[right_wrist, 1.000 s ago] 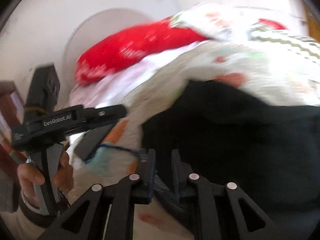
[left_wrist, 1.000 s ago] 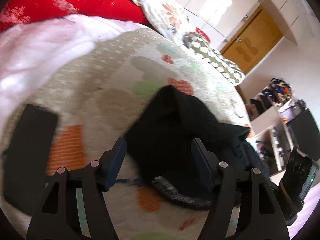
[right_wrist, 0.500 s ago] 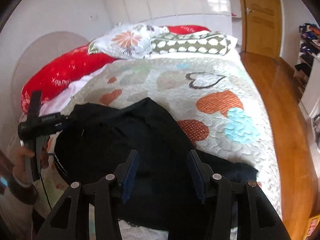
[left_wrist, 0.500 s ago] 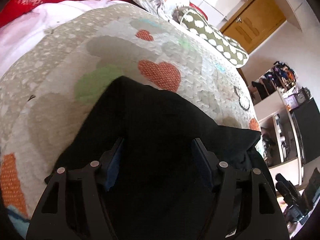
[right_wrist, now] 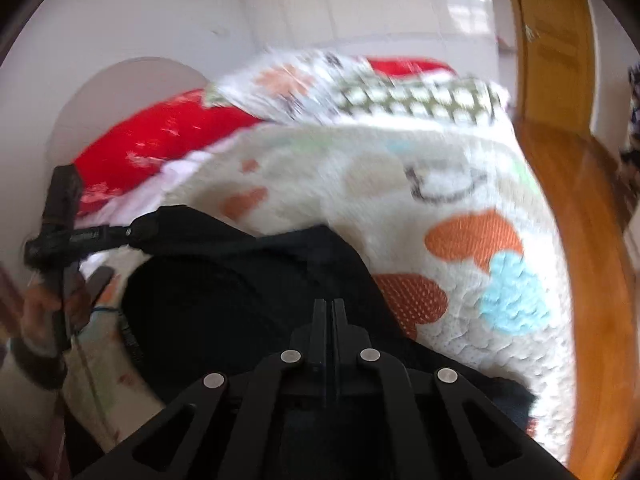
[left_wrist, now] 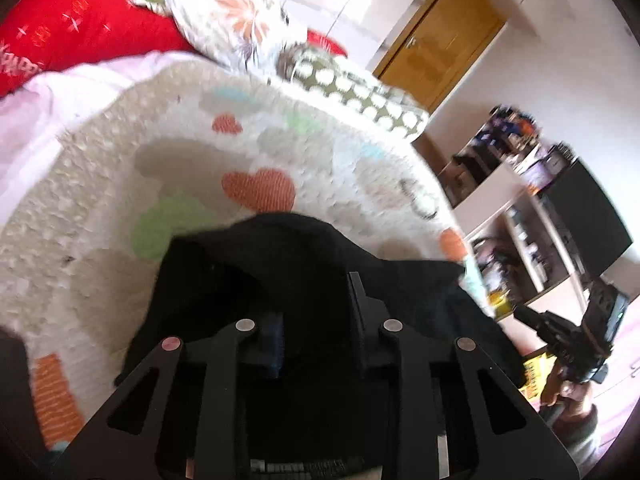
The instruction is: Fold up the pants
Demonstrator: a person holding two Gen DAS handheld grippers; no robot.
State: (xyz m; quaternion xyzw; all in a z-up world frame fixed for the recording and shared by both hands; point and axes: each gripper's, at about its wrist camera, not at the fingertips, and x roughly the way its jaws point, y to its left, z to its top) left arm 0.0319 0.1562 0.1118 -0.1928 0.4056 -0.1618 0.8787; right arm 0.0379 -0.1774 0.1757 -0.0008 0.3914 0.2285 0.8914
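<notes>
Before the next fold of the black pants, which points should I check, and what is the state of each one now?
1. Right gripper closed on cloth: fingers stand together over the black pants; whether cloth is pinched, cannot tell.
2. Left gripper on the pants: a gap shows between its fingers, with black cloth between them; a firm hold, cannot tell.
3. Pants lie on the quilt, not hanging off the bed: ok on the far side; the near edge is hidden.
4. Free quilt beyond the pants for the fold: ok.
5. Pillows clear of the pants: ok.
6. Sharp view: not ok, both pictures are blurred.
</notes>
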